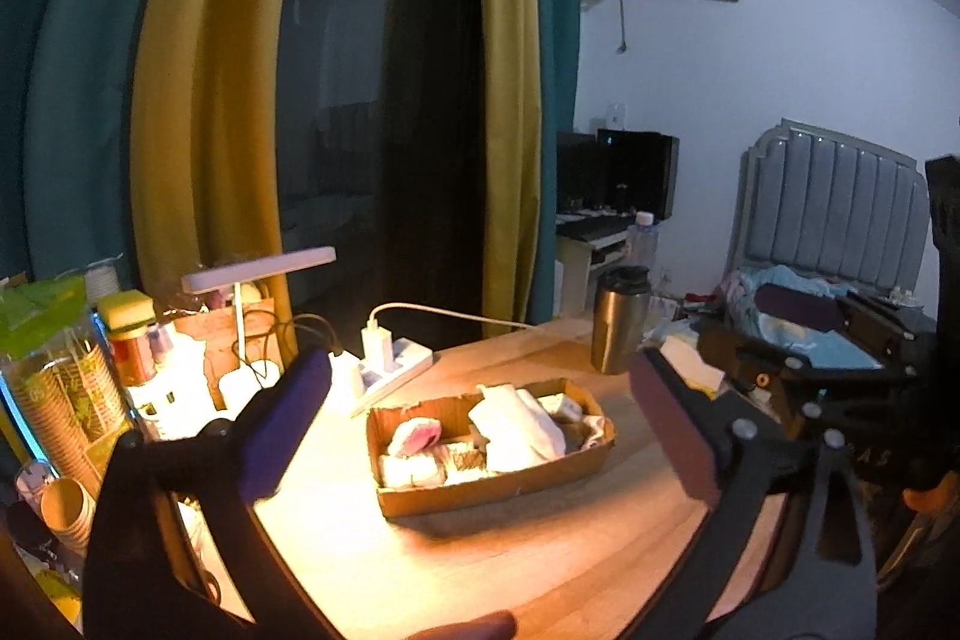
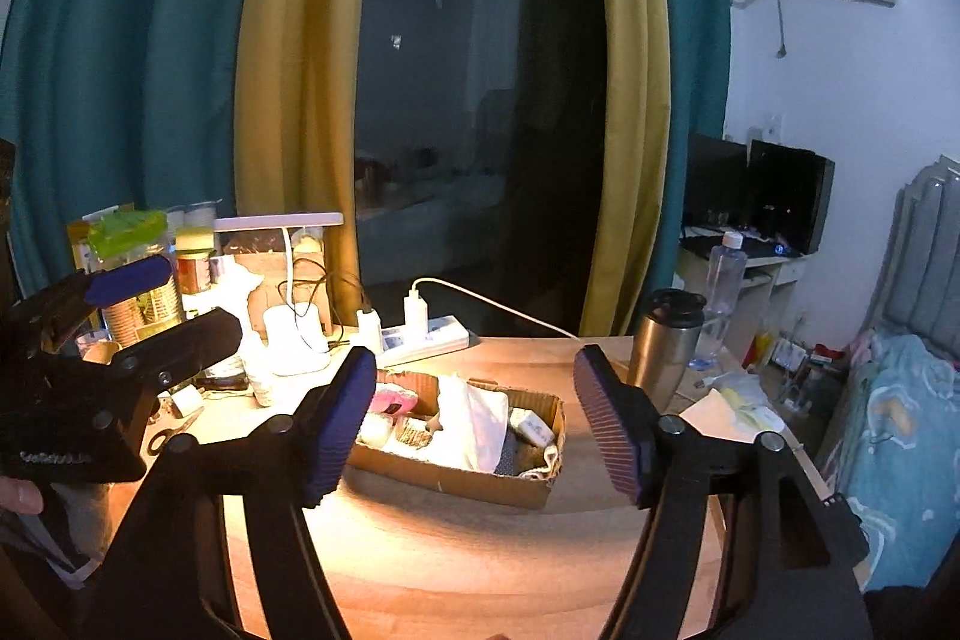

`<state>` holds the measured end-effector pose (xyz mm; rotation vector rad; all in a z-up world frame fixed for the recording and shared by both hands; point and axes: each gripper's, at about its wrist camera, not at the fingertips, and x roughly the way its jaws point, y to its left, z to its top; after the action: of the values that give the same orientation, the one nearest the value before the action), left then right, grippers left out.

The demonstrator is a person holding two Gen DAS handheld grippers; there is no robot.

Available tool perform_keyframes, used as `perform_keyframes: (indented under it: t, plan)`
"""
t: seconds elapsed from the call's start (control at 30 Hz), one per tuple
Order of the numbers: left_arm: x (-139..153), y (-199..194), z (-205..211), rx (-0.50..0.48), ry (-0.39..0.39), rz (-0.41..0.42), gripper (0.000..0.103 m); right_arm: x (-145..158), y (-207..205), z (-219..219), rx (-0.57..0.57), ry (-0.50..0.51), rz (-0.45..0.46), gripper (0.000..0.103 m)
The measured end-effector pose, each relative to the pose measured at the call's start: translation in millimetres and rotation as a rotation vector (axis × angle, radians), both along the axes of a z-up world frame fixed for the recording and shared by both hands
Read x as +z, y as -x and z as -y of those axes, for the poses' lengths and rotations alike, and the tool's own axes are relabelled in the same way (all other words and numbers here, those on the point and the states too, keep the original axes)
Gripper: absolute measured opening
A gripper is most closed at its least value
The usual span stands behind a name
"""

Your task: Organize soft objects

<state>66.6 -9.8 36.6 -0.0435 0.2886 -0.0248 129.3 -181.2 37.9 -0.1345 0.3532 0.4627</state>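
Where claws [image 1: 480, 424] gape, box [image 1: 480, 490] mid-table [image 1: 540, 568]

Dark window [image 2: 480, 112] between yellow and teal curtains [image 2: 288, 100], lamp-lit wooden table [image 2: 480, 550]

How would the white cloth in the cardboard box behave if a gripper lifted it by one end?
The white cloth is probably floppy: it lies in soft folds over the other things in the cardboard box. It likely weighs little and would hang down and unfold. It may drag its neighbours.
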Motion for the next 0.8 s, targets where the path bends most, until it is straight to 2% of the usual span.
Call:
perform_keyframes:
  t: [0.23,0.43,0.8]
  plan:
    - [10,31,-1,0.033,-0.001,0.044,0.101,9,33,5,-0.006,-0.003,0.035,0.077]
    - [16,52,9,0.014,-0.019,0.063,0.101,19,59,17,-0.022,-0.028,0.069,0.077]
    - [21,59,17,0.0,-0.018,0.08,0.101,24,72,28,-0.045,-0.024,0.093,0.077]
